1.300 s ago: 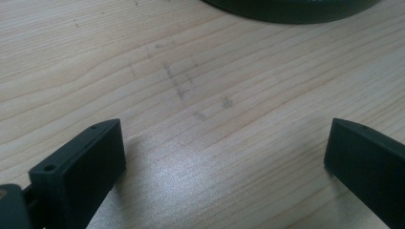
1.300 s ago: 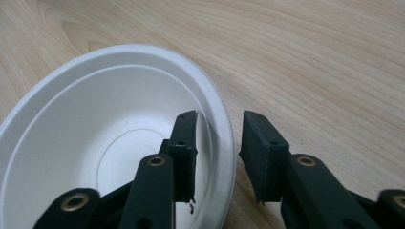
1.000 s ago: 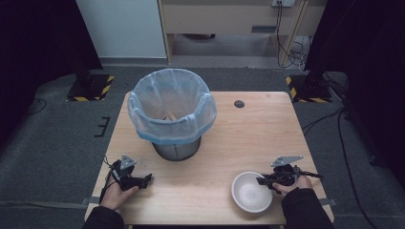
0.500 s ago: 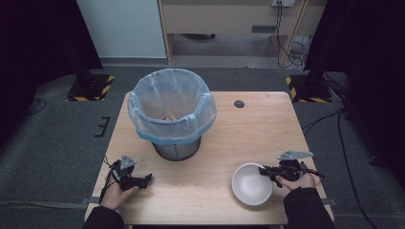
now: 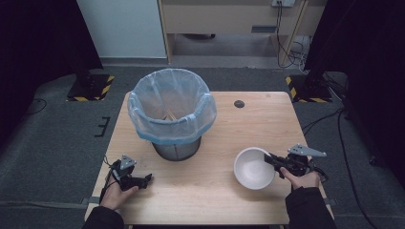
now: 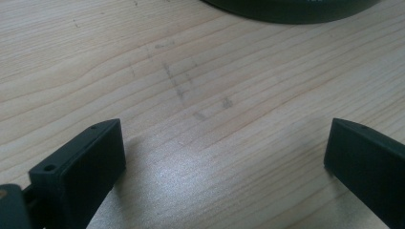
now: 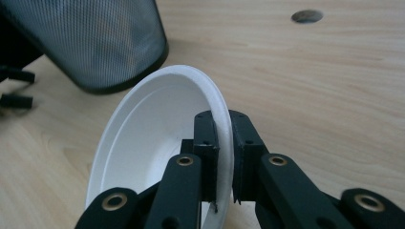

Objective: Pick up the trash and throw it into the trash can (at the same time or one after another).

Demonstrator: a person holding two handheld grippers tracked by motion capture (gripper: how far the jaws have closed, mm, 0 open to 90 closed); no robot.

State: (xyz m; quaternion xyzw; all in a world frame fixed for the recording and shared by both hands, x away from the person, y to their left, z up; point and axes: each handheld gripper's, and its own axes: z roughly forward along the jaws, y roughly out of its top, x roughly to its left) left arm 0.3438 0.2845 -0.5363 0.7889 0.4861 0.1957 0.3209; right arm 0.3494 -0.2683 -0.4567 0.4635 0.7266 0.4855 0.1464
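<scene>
- The bin's point(image 5: 173, 114) base is cut off at the top edge of the left gripper view, a dark curved sliver and nothing more.
- In the right gripper view the bin shows as black mesh at the upper left, its top out of frame.
- Something thin and pale lies inside the bin in the high view; what it is, I can't make out through the blue liner point(image 5: 143, 107).
- The right hand point(image 5: 299, 180) covers much of the right gripper's body from above.
- On to the containers: the bin stands at the back left of the table point(image 5: 200, 205), the liner folded over its rim.
- The white bowl point(image 5: 253, 167) sits at the front right, in front of the bin and well apart from it, and it looks empty.
- From the right gripper's own camera the bowl is tilted, open side facing left.
- The right gripper point(image 5: 273, 160) reaches in from the right, its jaws clamped on the bowl's near rim, one pad inside the wall and one outside.
- Those jaws have just been closing, with the rim between them.
- The left gripper point(image 5: 147, 178) lies low at the front left corner, pointing right across the table, with the left hand point(image 5: 114, 193) wrapped behind it.
- Its jaws stand wide apart over bare wood, with nothing between them.
- A dark round hole point(image 5: 239, 103) sits in the tabletop at the back.
</scene>
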